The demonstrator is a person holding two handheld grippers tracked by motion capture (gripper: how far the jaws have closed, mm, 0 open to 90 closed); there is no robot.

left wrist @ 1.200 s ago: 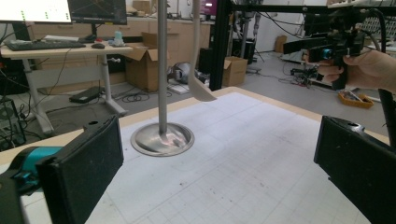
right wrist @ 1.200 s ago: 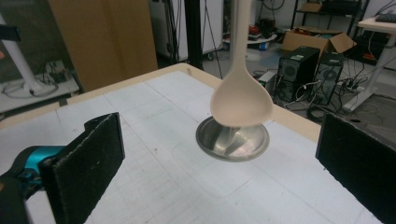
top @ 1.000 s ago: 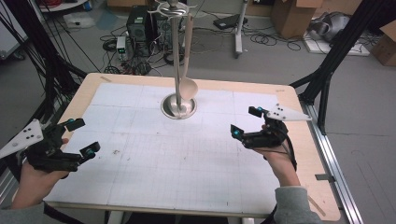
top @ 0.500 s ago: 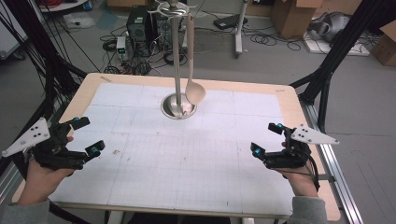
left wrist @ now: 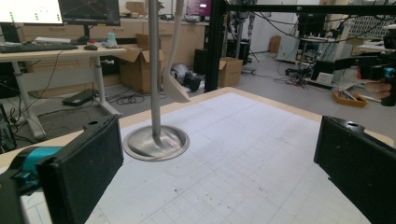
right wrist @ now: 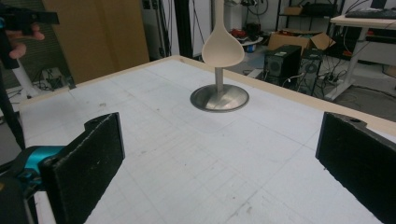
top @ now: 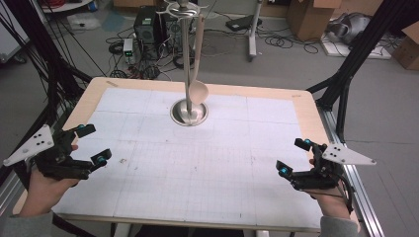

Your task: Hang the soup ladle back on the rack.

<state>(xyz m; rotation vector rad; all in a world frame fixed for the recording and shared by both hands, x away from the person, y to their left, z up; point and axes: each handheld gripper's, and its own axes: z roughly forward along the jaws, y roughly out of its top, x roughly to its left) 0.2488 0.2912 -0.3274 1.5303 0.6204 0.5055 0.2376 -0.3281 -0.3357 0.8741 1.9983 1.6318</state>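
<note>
At 12 o'clock on the table (top: 148,197), a spoon (top: 197,91) hangs from a stand (top: 189,112); left gripper (top: 91,145) at 8, right gripper (top: 291,157) at 4, both gaping, empty.

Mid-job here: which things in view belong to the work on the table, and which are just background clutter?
Job:
- spoon hanging from the stand
- left gripper, jaws open
- right gripper, jaws open
- table

Lying about:
- cardboard boxes
- computer tower
- floor cables

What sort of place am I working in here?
Probably a robotics lab or workshop: monitors on a desk, cardboard boxes and cables on the floor, and a black frame round the table.
</note>
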